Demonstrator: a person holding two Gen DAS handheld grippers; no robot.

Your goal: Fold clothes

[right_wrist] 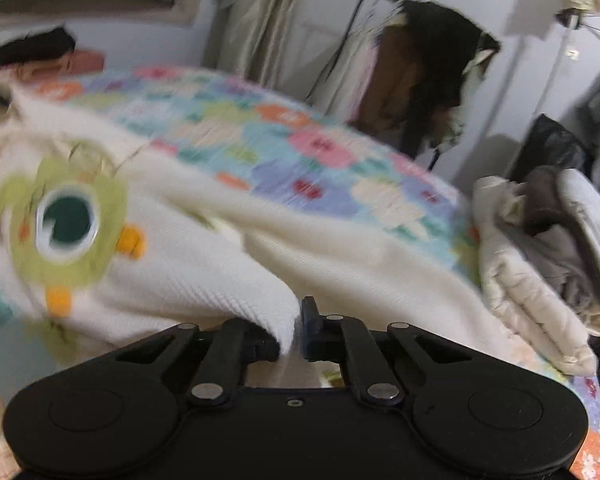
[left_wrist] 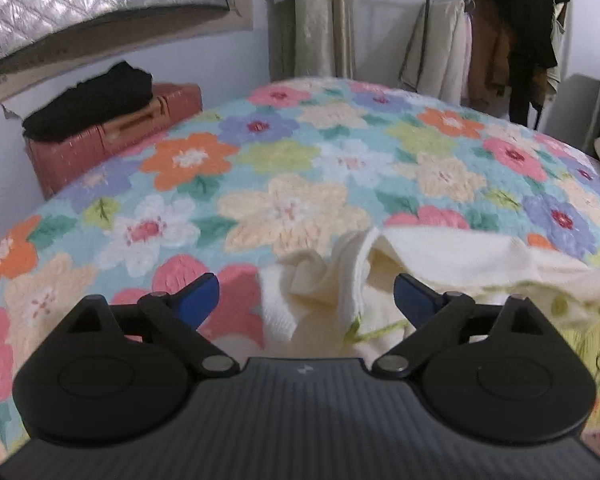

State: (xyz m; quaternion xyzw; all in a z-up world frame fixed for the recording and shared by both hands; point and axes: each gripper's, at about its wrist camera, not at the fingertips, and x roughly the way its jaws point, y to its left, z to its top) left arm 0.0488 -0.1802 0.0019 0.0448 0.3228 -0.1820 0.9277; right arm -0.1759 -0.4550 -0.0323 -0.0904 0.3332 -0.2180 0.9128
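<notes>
cream sweater (right_wrist: 204, 280) pinched in right hand-held gripper (right_wrist: 296, 332), on floral bedspread (left_wrist: 300, 152)

We see cream sweater (right_wrist: 204, 272), green-orange motif left of black fingers (right_wrist: 309, 322); bedspread (left_wrist: 300, 152) multicolour floral ahead; red suitcase (left_wrist: 112, 136).

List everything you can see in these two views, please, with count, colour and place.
sweater: one, cream with a green figure, lying on the bed.
floral blanket: one, multicoloured flowers, covering the bed.
suitcase: one, reddish, left of the bed by the wall.
black garment: one, on top of the suitcase.
clothes rack: one, dark frame, hung with cream, brown and black garments, beyond the bed.
pile of clothes: one, cream, grey and brown, at the bed's right edge.
left gripper: black with blue pads, open in front of the sweater's bunched edge.
right gripper: black, shut on the sweater's edge.
</notes>
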